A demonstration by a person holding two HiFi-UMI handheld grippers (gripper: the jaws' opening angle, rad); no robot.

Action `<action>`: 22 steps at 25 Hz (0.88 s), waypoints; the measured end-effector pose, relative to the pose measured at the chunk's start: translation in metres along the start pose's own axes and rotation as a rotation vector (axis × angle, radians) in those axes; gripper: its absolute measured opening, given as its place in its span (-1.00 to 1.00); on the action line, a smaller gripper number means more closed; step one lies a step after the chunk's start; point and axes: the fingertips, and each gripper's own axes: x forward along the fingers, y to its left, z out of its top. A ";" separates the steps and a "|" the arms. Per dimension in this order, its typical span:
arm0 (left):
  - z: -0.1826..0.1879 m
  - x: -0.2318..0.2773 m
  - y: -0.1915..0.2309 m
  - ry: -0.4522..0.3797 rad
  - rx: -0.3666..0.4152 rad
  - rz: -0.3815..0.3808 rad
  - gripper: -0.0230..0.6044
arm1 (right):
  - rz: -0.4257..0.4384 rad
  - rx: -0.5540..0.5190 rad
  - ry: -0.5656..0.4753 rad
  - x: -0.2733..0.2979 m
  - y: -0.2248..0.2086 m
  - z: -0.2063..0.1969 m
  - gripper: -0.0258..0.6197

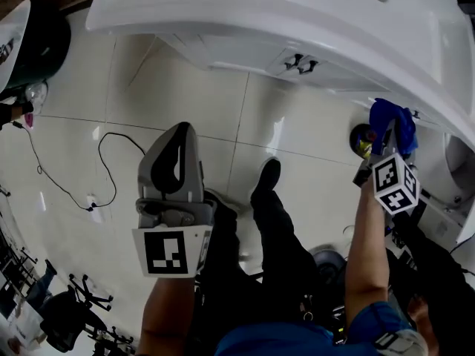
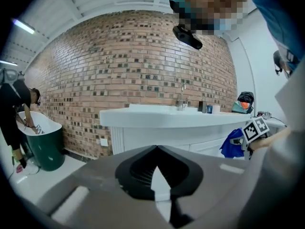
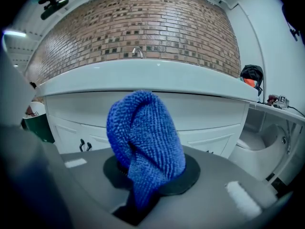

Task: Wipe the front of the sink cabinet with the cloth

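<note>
The white sink cabinet front (image 3: 209, 112) runs under the curved white counter (image 1: 297, 10), with two black door handles (image 1: 300, 63). My right gripper (image 1: 386, 133) is shut on a bunched blue cloth (image 3: 145, 137), held up just short of the cabinet's right part; whether the cloth (image 1: 393, 116) touches it I cannot tell. My left gripper (image 1: 180, 130) hangs over the floor tiles, well back from the cabinet (image 2: 143, 140). Its jaws meet at the tips with nothing between them.
A dark green tub (image 2: 45, 144) with a person (image 2: 14, 113) bending over it stands at the far left. A black cable (image 1: 67, 188) trails across the tiles. My own legs and shoe (image 1: 266, 178) are below. A low white fixture (image 3: 267, 147) sits right of the cabinet.
</note>
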 end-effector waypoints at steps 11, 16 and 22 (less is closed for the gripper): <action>-0.009 0.061 -0.007 -0.169 0.104 -0.088 -0.92 | -0.094 0.007 -0.135 0.021 -0.036 0.016 -0.70; -0.057 0.089 0.013 -0.185 0.128 -0.090 -0.92 | -0.100 -0.036 -0.217 0.028 -0.036 0.007 -0.70; -0.108 0.122 0.030 -0.229 0.118 -0.109 -0.92 | -0.121 -0.065 -0.338 0.040 -0.042 0.003 -0.70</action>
